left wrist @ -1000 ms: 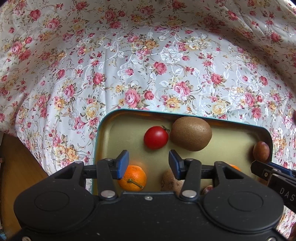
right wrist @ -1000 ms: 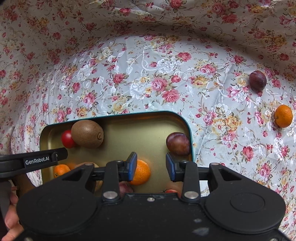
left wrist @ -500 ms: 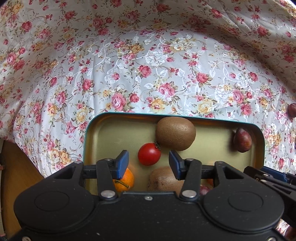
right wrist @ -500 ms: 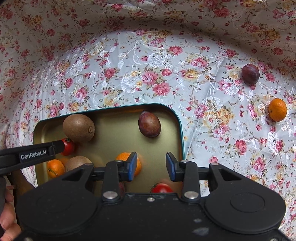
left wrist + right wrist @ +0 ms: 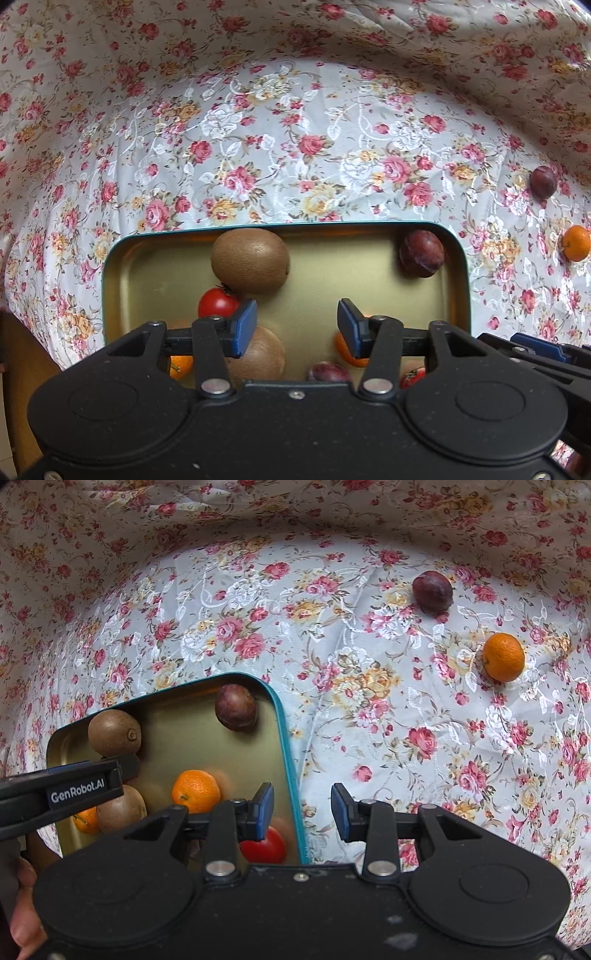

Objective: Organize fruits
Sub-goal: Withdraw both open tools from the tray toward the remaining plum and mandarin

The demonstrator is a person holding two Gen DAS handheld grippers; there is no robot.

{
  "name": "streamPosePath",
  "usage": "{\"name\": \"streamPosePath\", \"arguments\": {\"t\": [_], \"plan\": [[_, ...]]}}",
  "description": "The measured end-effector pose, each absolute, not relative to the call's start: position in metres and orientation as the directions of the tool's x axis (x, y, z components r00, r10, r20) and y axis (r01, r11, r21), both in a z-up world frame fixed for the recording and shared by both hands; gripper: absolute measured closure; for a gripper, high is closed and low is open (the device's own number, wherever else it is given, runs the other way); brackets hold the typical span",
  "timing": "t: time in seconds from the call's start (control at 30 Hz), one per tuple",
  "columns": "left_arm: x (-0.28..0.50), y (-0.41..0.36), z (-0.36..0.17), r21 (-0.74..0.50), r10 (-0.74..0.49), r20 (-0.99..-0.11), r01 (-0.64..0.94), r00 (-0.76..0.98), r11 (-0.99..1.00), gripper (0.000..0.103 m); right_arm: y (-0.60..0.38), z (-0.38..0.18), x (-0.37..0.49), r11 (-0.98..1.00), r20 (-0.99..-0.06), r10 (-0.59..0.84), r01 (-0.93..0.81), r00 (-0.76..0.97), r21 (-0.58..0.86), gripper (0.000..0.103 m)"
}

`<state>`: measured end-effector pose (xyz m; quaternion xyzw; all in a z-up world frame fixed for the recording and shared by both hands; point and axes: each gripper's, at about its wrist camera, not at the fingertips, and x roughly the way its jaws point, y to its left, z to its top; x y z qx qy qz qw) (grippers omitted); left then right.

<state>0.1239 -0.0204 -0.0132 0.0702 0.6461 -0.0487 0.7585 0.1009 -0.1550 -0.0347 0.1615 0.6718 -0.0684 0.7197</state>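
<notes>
A gold tray with a teal rim (image 5: 369,223) (image 5: 284,738) holds two kiwis (image 5: 250,260) (image 5: 114,732), a plum (image 5: 421,253) (image 5: 236,707), oranges (image 5: 195,786), tomatoes (image 5: 218,302) (image 5: 264,845) and a second plum (image 5: 328,371). A loose plum (image 5: 432,590) (image 5: 543,181) and a loose orange (image 5: 503,657) (image 5: 576,243) lie on the cloth to the right. My left gripper (image 5: 297,326) is open and empty above the tray. My right gripper (image 5: 302,810) is open and empty over the tray's right rim.
A floral tablecloth (image 5: 295,147) covers the table and rises in folds at the back. A wooden surface (image 5: 22,362) shows at the far left past the cloth's edge. The left gripper's body (image 5: 59,794) crosses the right wrist view at the left.
Both grippers have pulled back and swung right, so the tray sits lower left in the right view. The plum in the tray rolled to its far right corner. Both stayed open.
</notes>
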Motion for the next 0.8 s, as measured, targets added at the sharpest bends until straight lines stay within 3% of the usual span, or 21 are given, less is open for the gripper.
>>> {"name": "streamPosePath", "arguments": {"t": [0.13,0.8], "plan": [[0.119,-0.039,-0.015,0.025,-0.006,-0.988,0.195,0.156,0.981,0.043,-0.175,-0.037,0.091,0.927,-0.991,0.109,0.353,0.077,0.129,0.066],[0.097,-0.124,-0.024,-0.031,-0.106,-0.977,0.364,0.187,0.931,0.043,-0.277,-0.050,0.046,0.810,-0.997,0.050,0.581,0.059,0.075,0.066]]}}
